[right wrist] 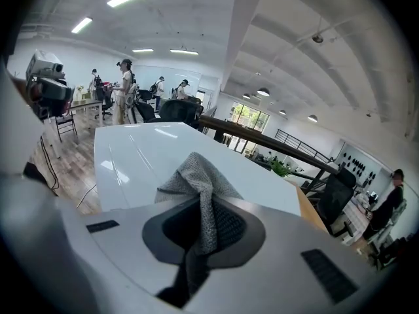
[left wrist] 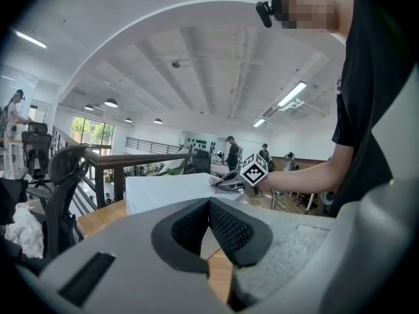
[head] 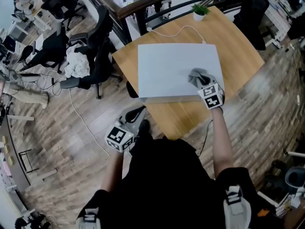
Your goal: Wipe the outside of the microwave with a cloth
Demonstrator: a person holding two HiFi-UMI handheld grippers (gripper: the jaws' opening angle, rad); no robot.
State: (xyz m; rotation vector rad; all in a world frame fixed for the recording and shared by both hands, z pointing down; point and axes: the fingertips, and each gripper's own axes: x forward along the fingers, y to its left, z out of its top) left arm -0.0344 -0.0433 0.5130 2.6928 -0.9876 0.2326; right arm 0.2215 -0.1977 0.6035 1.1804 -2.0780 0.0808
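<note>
Cloth (right wrist: 200,175), grey and coarse-woven, is pinched between the fingers (right wrist: 230,231) of my right gripper (right wrist: 204,231). They are closed onto it, with one fold standing up past the tips and the rest trailing down through the gap behind them. From the head view, my right gripper (head: 204,83) sits over the flat white top of the microwave (head: 171,66), and the bunched cloth (head: 198,75) lies on that top, towards its right side and near the edge closest to me.

My left gripper (left wrist: 209,224) has its fingers (left wrist: 232,231) brought together at the tips with nothing between them. It is off the job: in the head view the left gripper (head: 135,114) hangs above the wooden floor (head: 62,137), just off the near left corner of the counter (head: 238,46) and apart from the microwave. Its own camera looks across at the microwave (left wrist: 163,188).

The microwave stands on the wooden counter, filling much of the middle. A white cable (head: 176,32) runs from its far edge across the counter. A small potted plant (head: 200,11) stands near the counter's far corner, and a dark railing (head: 143,4) runs behind it. To the left are black office chairs (head: 102,56), one with a heap of white fabric (head: 76,63) beside it.
</note>
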